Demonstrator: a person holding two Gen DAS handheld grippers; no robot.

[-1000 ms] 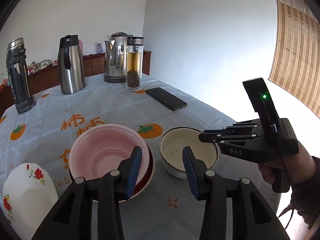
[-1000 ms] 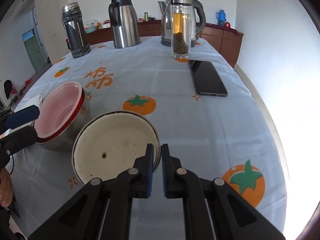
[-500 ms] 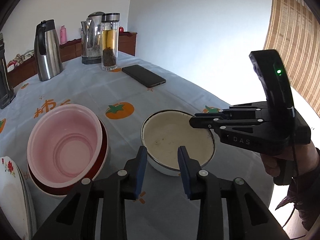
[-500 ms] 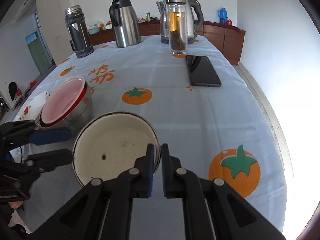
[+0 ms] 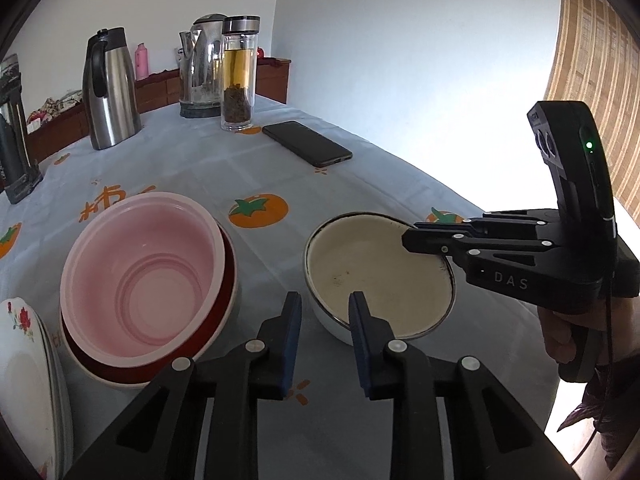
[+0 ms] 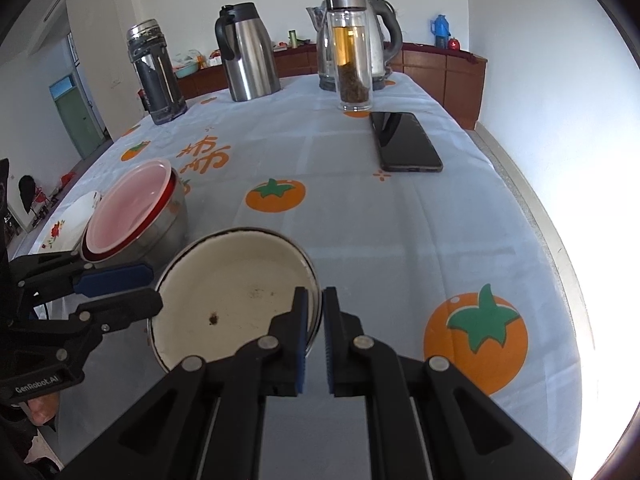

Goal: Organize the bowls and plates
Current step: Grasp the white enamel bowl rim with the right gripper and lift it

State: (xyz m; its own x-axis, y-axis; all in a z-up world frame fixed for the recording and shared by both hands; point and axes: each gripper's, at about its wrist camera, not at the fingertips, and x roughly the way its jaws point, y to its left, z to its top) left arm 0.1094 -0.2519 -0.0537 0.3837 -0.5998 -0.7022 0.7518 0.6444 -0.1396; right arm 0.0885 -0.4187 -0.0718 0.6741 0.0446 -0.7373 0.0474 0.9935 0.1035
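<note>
One cream enamel bowl (image 6: pixel 236 292) sat pinched by its rim at 6 o'clock in the right wrist view.

The right gripper (image 6: pixel 314 336) was clamped on that rim as in the previous half second, one finger inside the bowl and one outside, while the bowl had tilted a little and sat nearer the frame's middle. The left gripper (image 5: pixel 325 336) hung with its fingers apart at the bowl's near side, gripping nothing; its gap had widened slightly. Counted outward: one pink bowl (image 5: pixel 140 280) nested in one red-rimmed steel bowl (image 6: pixel 160 232) at 9 o'clock of the cream bowl, one stack of flowered plates (image 5: pixel 24 380) beyond that, one phone (image 6: pixel 404 146) at 1 o'clock, one glass tea bottle (image 6: pixel 352 48), one kettle (image 6: pixel 380 36), one steel carafe (image 6: pixel 248 52) and one dark flask (image 6: pixel 154 72) along the tablecloth's (image 6: pixel 400 240) far edge.
</note>
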